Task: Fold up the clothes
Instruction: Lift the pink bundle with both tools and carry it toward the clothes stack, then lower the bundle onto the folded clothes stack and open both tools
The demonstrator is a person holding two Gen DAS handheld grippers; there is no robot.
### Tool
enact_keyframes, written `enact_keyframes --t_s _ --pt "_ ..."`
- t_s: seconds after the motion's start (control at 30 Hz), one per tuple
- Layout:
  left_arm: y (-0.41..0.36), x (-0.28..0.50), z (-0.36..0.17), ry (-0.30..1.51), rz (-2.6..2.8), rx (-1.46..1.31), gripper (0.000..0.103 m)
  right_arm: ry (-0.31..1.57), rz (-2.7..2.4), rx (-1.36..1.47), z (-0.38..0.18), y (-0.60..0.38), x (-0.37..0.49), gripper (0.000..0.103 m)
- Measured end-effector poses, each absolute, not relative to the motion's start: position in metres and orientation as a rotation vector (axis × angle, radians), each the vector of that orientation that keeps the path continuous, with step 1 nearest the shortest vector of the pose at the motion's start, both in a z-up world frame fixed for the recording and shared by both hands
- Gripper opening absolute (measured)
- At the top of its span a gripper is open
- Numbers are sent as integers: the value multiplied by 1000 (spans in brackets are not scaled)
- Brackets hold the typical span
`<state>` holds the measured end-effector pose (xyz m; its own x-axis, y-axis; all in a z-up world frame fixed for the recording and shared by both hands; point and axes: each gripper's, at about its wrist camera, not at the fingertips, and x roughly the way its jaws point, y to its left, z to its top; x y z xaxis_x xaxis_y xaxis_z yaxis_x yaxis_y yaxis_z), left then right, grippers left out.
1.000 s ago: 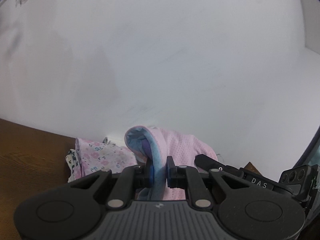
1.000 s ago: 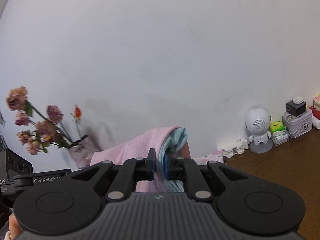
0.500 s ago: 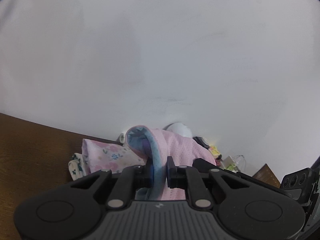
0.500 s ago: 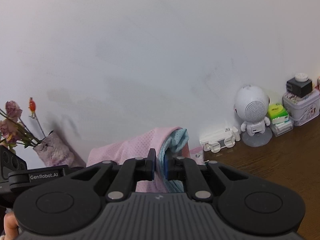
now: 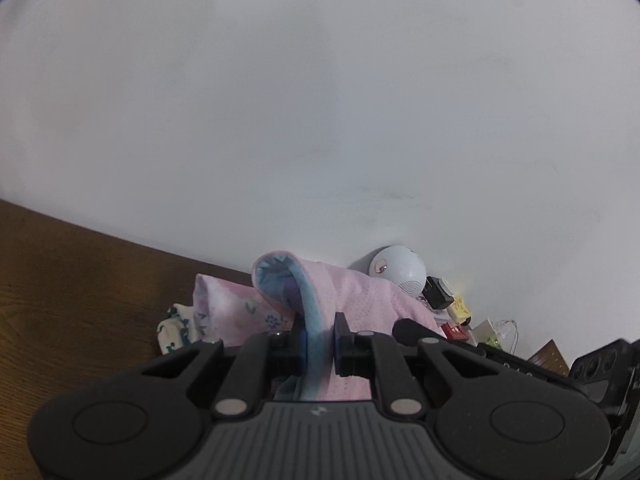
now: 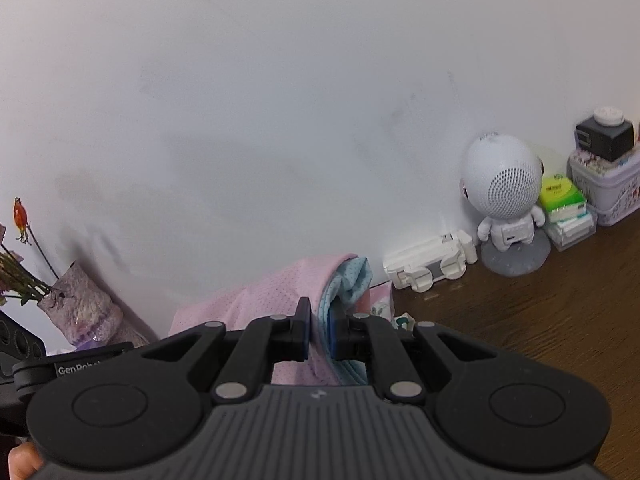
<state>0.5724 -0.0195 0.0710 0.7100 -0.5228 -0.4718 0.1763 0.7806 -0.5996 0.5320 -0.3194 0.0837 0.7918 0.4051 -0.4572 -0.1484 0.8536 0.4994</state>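
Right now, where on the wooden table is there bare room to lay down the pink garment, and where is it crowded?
Bare wood shows on the table left of the folded floral clothes, and in front of the white robot figure. The wall edge is crowded: phone stand, tissue packs, tin, vase. Both grippers hold the pink garment.

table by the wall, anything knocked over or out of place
Nothing stands out. The white robot figurine stands upright by the wall, the tin and boxes sit stacked, and both tongs hold the pink garment.
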Motion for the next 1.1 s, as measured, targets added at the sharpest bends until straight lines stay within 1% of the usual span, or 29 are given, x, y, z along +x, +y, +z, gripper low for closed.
enact_keyframes --t_s 0.2,0.23,0.3,0.37,0.47,0.5,0.57,0.63,0.67,0.8,0.83,0.87,0.93,0.97,1.1 --pt "-15 566 74 697 -405 -592 12 600 305 486 74 -321 539 8" --pt "-14 566 74 700 -404 -601 14 601 307 492 73 -321 541 8" --pt "-12 561 81 703 -398 -613 20 605 310 507 70 -324 543 8" --pt "-9 560 83 703 -383 -622 34 609 315 533 66 -327 545 9" --pt "-7 557 87 690 -371 -624 46 615 326 580 61 -333 547 14" --pt "-5 556 89 684 -369 -620 48 612 330 599 61 -336 547 14" --pt "-3 553 95 672 -361 -600 50 600 330 621 62 -342 544 19" --pt "-2 551 100 663 -342 -578 50 584 314 625 64 -349 541 29" --pt "-5 550 101 660 -340 -567 51 575 306 627 66 -353 540 30" --pt "-13 550 103 647 -330 -525 47 503 286 614 77 -362 530 31" --pt "-15 549 104 644 -327 -514 40 474 288 601 81 -362 527 31" --pt "-18 549 105 641 -325 -503 26 445 290 588 85 -361 525 30" --pt "-22 549 106 635 -320 -482 13 402 314 569 91 -358 522 20" --pt "-24 548 107 632 -318 -471 11 403 324 556 92 -353 523 20" --pt "-33 547 109 619 -308 -429 11 452 322 482 88 -331 533 19"
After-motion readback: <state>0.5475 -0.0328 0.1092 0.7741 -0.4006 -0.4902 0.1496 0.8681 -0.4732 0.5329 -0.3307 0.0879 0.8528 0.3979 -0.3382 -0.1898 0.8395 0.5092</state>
